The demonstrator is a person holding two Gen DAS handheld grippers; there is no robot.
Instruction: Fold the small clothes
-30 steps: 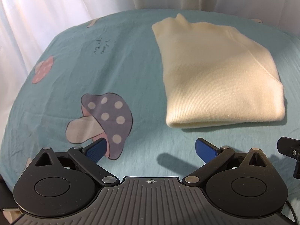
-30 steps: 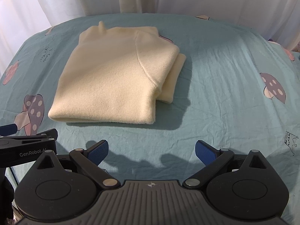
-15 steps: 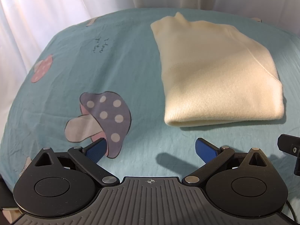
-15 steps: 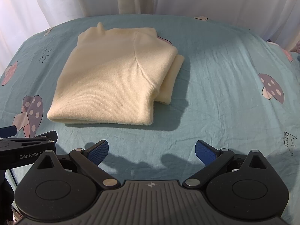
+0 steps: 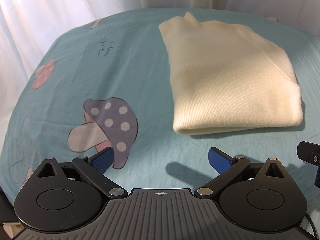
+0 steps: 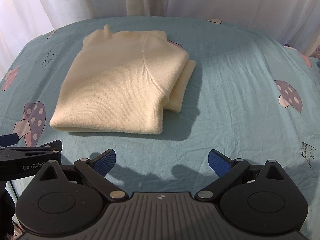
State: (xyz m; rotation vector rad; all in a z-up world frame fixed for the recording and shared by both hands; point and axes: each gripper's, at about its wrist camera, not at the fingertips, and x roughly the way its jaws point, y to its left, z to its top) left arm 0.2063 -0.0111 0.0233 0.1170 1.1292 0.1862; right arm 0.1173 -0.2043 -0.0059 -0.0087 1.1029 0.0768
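A cream knit sweater [image 5: 226, 76] [image 6: 120, 86] lies folded into a compact rectangle on the teal sheet, a folded sleeve edge sticking out on its right side [image 6: 184, 84]. My left gripper [image 5: 160, 158] is open over bare sheet, short of the sweater's near fold and a little to its left. My right gripper [image 6: 162, 160] is open too, held back from the sweater's near edge with nothing between its blue pads. The left gripper's body shows at the left edge of the right wrist view [image 6: 26, 158].
The bed is covered by a teal sheet [image 6: 240, 80] printed with mushrooms [image 5: 106, 124] [image 6: 288, 98] and small doodles. White curtains [image 5: 50, 10] hang behind the bed's far and left edges. Bare sheet lies to the right of the sweater.
Both grippers have drawn back slightly from the sweater, which sits a touch farther away in both views. Both stay open and the sweater has not moved.
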